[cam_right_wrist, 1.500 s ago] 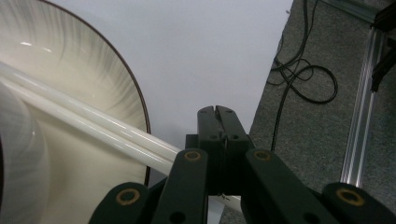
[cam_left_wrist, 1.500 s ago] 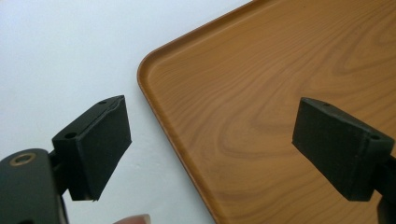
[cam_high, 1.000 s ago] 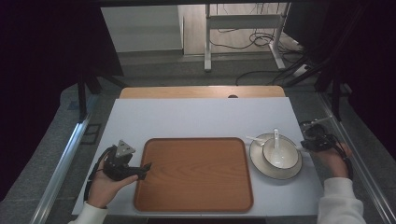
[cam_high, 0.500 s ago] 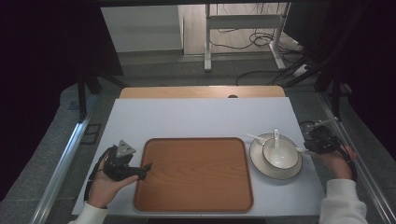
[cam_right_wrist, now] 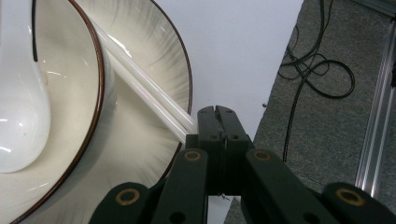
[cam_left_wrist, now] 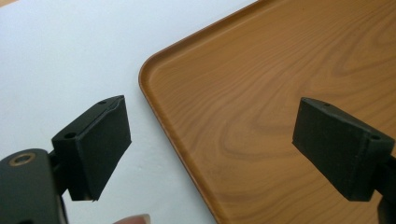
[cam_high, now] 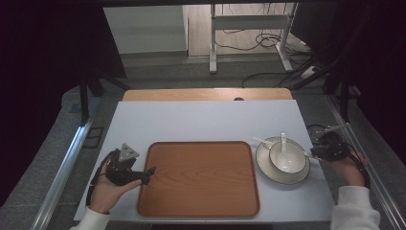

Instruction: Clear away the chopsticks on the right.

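Right of the brown wood-grain tray (cam_high: 198,178), a cream plate (cam_high: 297,173) carries a brown-rimmed bowl (cam_high: 286,157) w/ white spoon (cam_high: 283,142). White chopsticks (cam_right_wrist: 144,88) lie across the plate beside the bowl, far ends cut off. Right gripper (cam_right_wrist: 215,112) jaws shut, tips at the chopstick ends; whether they pinch them is unclear. Left gripper (cam_left_wrist: 212,144) gapes wide over the tray's corner, holding nothing.

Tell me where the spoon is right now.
In the high view the white spoon lies in the bowl on the plate, right of the wooden tray, beside the right gripper.
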A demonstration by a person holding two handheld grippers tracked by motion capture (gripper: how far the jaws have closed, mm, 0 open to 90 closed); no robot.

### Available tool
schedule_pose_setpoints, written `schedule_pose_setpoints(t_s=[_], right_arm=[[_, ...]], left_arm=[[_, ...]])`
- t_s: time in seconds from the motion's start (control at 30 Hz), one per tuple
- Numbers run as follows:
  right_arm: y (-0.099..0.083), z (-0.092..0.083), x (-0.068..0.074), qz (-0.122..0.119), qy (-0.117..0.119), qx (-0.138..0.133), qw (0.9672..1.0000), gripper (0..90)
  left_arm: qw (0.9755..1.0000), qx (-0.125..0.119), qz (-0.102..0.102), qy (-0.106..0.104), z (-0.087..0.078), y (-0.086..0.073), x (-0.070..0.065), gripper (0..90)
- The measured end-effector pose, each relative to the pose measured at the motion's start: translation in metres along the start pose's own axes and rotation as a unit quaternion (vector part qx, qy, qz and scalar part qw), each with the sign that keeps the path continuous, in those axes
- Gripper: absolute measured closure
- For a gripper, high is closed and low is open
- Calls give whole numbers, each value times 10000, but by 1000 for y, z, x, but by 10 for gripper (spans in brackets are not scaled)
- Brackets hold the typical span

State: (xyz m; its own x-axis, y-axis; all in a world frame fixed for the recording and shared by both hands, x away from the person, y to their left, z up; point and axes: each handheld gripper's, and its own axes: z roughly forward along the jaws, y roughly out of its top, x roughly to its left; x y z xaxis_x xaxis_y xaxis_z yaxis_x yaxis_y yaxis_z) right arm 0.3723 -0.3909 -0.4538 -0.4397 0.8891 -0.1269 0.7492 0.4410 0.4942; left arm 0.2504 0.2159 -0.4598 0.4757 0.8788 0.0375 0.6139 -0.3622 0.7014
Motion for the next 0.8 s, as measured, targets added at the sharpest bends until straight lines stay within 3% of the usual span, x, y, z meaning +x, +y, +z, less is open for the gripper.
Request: schedule_pose_setpoints(t_s=[0.8], right_arm=[[1,3,3,-70,105,88,9999,897]], left_arm=[[10000,42,48,11,1,-1,0,110]])
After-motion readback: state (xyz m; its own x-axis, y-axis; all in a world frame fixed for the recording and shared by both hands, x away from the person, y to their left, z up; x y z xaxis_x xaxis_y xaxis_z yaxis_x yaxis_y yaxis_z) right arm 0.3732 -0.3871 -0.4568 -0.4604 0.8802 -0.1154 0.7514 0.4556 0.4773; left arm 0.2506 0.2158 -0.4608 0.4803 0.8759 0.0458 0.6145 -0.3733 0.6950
